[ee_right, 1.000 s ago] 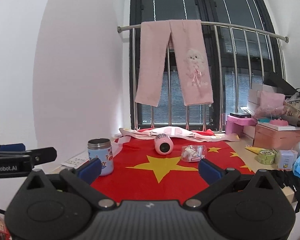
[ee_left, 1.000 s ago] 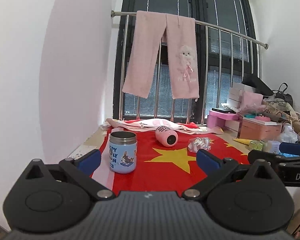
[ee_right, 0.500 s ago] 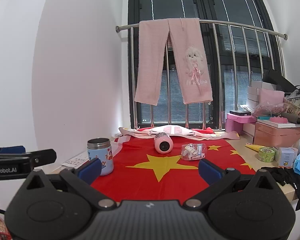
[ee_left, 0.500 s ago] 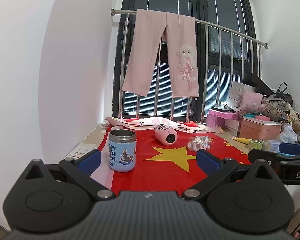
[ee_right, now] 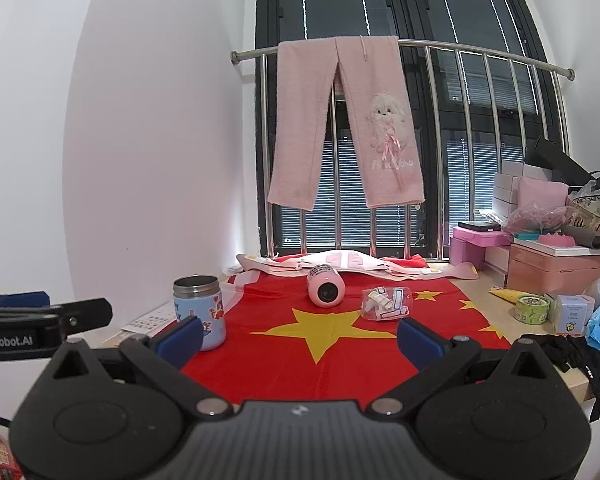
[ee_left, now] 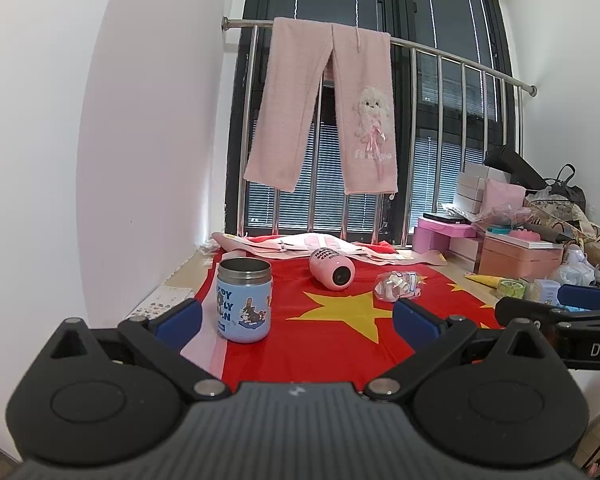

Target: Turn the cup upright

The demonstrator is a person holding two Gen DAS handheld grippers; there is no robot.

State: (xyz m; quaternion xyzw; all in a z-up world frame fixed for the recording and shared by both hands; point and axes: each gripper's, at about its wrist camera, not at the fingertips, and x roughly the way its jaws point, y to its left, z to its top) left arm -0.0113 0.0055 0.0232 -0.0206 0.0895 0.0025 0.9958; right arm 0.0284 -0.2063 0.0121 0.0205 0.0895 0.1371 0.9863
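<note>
A pink cup point(ee_left: 332, 269) lies on its side on the red cloth point(ee_left: 340, 332), its end facing me; it also shows in the right wrist view point(ee_right: 325, 289). A blue cartoon-print cup point(ee_left: 244, 299) with a steel rim stands upright at the cloth's left; in the right wrist view the blue cup point(ee_right: 199, 310) is left of centre. My left gripper point(ee_left: 296, 318) is open and empty, well short of both cups. My right gripper point(ee_right: 300, 336) is open and empty, also short of them.
A clear plastic packet point(ee_left: 398, 286) lies right of the pink cup. Pink boxes point(ee_right: 552, 268), tape roll point(ee_right: 532, 309) and small cartons crowd the right side. Folded pink cloth point(ee_right: 340, 261) lies at the back under a steel rail with hanging pink trousers point(ee_right: 340, 128). White wall on the left.
Both grippers have shifted only slightly; the view has tilted a little. The cups have not moved and both grippers stay open.
</note>
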